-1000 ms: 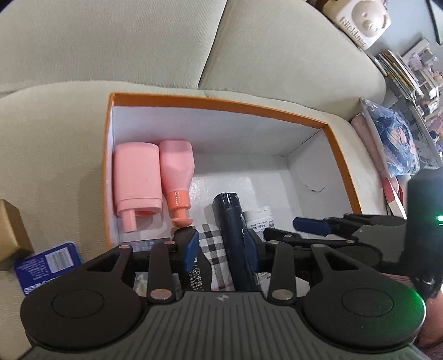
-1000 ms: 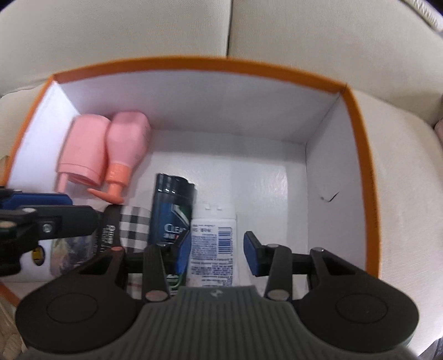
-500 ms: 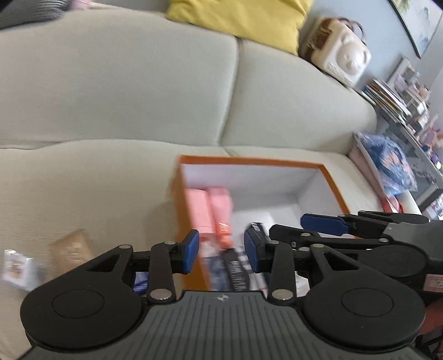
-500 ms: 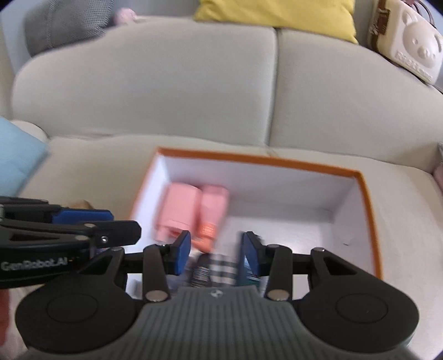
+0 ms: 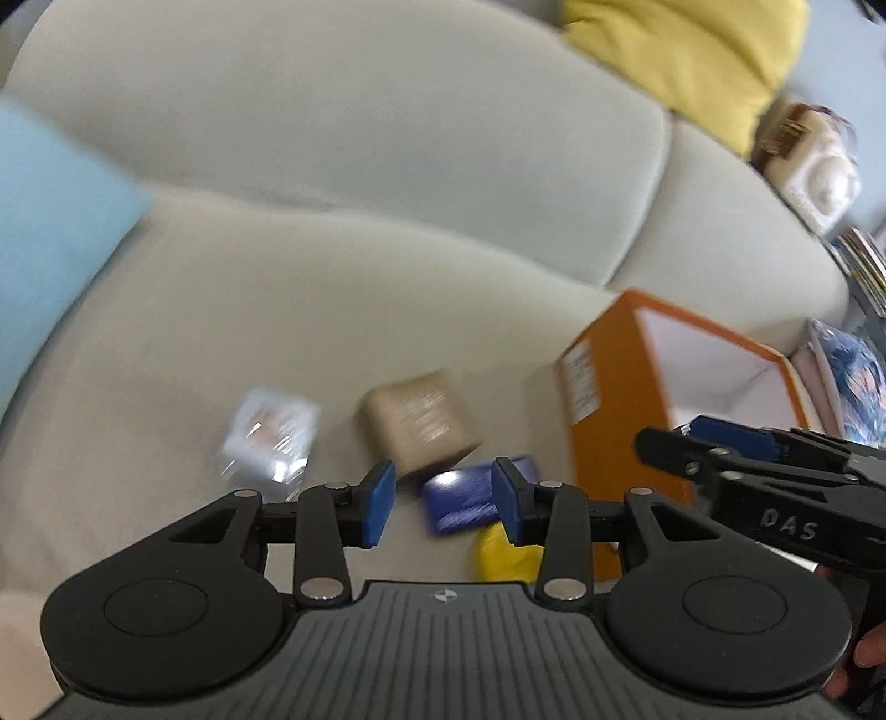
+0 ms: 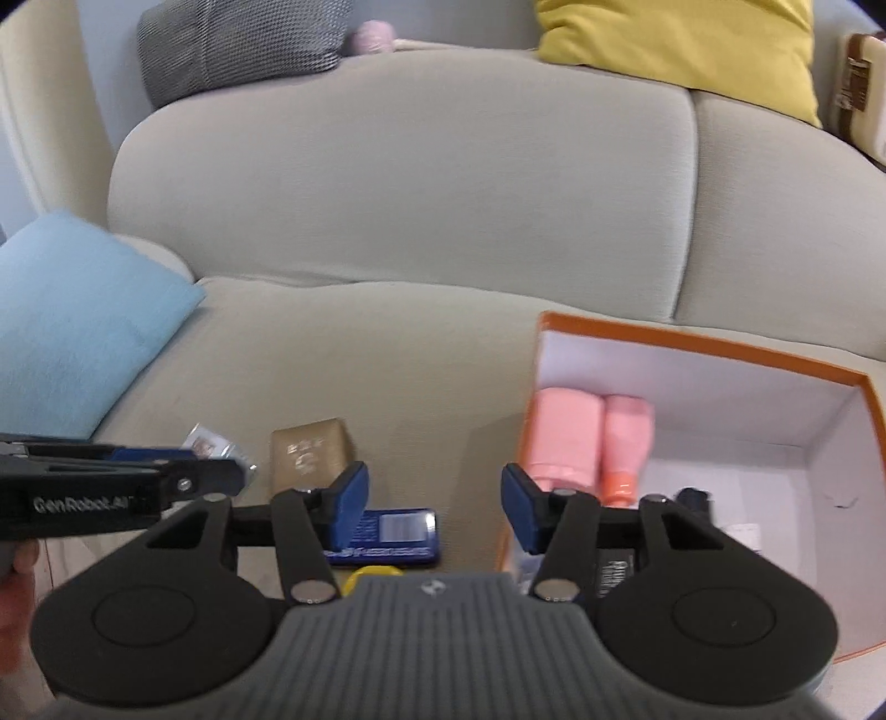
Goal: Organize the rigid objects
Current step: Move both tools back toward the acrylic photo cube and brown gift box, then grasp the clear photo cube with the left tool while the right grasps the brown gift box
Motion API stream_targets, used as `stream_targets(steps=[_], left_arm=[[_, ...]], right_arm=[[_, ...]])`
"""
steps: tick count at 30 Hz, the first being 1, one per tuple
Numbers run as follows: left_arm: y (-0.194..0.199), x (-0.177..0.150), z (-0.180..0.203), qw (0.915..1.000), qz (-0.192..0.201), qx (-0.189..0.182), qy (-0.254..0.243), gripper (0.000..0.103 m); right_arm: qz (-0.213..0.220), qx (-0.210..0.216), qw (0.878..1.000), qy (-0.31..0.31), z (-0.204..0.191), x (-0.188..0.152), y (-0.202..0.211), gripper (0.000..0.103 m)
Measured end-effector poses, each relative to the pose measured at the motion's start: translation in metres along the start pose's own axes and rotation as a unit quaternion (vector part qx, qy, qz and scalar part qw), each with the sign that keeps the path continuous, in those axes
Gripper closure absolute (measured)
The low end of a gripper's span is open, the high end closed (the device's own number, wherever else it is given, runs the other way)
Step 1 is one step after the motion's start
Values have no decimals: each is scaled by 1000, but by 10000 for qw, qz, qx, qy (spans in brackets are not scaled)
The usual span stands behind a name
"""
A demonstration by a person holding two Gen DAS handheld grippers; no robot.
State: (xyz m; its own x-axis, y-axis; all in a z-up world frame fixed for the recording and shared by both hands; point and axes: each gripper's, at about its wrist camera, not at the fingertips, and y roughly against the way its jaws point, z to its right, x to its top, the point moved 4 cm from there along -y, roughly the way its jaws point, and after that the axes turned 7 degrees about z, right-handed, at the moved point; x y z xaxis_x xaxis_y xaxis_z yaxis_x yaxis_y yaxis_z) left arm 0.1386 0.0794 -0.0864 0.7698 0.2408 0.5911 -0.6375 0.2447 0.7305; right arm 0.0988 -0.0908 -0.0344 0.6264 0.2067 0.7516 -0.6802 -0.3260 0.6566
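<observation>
My left gripper (image 5: 443,495) is open with nothing held, above the sofa seat. A blue flat box (image 5: 459,498) shows through its gap, with a tan box (image 5: 418,423) just beyond, a clear packet (image 5: 271,432) to the left and a yellow item (image 5: 504,554) near. My right gripper (image 6: 434,501) has its jaws opening and empty, over the blue flat box (image 6: 387,531) and beside the orange box (image 6: 692,340). Two pink bottles (image 6: 565,437) and dark bottles lie inside that box. The tan box (image 6: 310,457) and clear packet (image 6: 207,443) sit left of it.
A light blue cushion (image 6: 72,310) lies on the left of the beige sofa (image 6: 387,194). A yellow cushion (image 6: 681,44) and a grey one (image 6: 238,39) rest on the sofa back. The left gripper (image 6: 221,468) crosses the right view's left side.
Both grippers have drawn back out of the orange box and swung left over the sofa seat. The loose boxes and packet came into view. The right jaws have widened.
</observation>
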Motion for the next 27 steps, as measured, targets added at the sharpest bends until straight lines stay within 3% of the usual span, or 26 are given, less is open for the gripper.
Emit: stream_targets(steps=[4, 8, 11, 17, 27], left_arm=[[-5, -5, -32, 9991, -202, 187, 337, 57], [-6, -4, -52, 9981, -158, 324, 493, 54], [-10, 0, -56, 9981, -126, 511, 327, 39], [-35, 12, -56, 9955, -140, 853, -385, 27], [-83, 10, -64, 9940, -731, 787, -210, 28]], right_arm=[[-226, 48, 9996, 138, -17, -10, -16, 48], [-606, 256, 9978, 51, -27, -18, -34, 48], [-807, 267, 9964, 68, -33, -21, -49, 48], [-1089, 478, 9929, 74, -46, -19, -79, 41], [-1195, 682, 9903, 174, -55, -9, -116, 30]])
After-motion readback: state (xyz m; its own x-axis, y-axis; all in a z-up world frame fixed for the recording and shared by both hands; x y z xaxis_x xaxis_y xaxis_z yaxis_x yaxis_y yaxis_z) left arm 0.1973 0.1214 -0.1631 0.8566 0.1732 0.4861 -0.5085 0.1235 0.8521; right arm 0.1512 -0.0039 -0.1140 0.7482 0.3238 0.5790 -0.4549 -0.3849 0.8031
